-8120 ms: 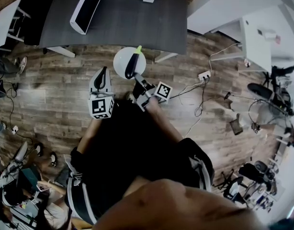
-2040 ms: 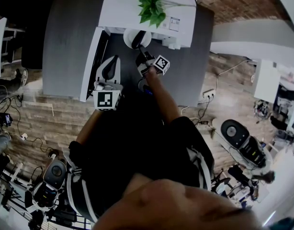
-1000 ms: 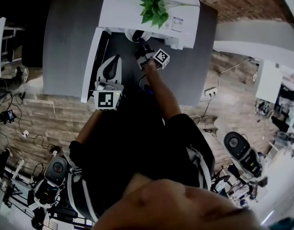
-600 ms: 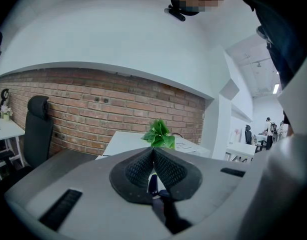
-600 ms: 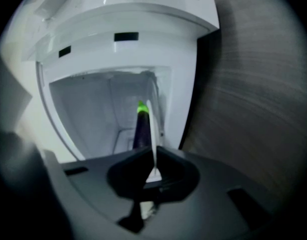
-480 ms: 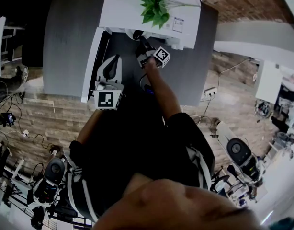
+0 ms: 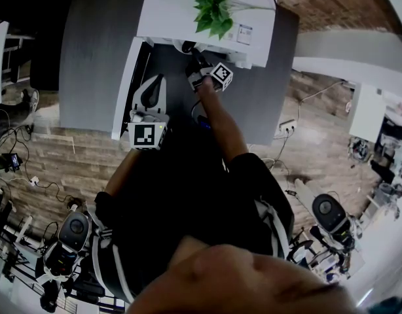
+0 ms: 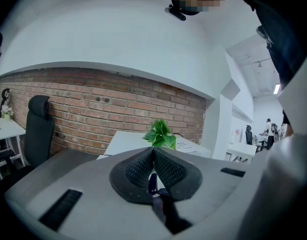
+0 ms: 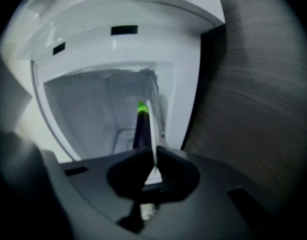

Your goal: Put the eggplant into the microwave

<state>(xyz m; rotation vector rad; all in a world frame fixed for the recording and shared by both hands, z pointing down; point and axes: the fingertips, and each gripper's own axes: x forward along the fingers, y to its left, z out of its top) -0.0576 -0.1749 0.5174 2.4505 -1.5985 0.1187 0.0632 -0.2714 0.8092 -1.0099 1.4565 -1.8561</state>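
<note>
— Jaws first: the right gripper (image 9: 152,156) is pinched tight on the rim of a thin white plate (image 9: 150,129). The eggplant (image 9: 141,129) rides on it, green tip forward, at the open microwave (image 9: 93,104) mouth.
— Smooth-skinned, light, likely to roll. Holding the plate level looks wiser than squeezing it. And the left gripper (image 8: 153,159)?
— Closed on nothing, idle. The head view hides the eggplant under the microwave's top, yet shows the plant (image 7: 211,8) up there and the door (image 7: 126,84) open at left.

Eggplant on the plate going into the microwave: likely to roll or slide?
Probably rolls: the eggplant looks long, rounded and glossy, lying loose on the plate. The right tool pinches only the rim, so any tilt may shift it.
</note>
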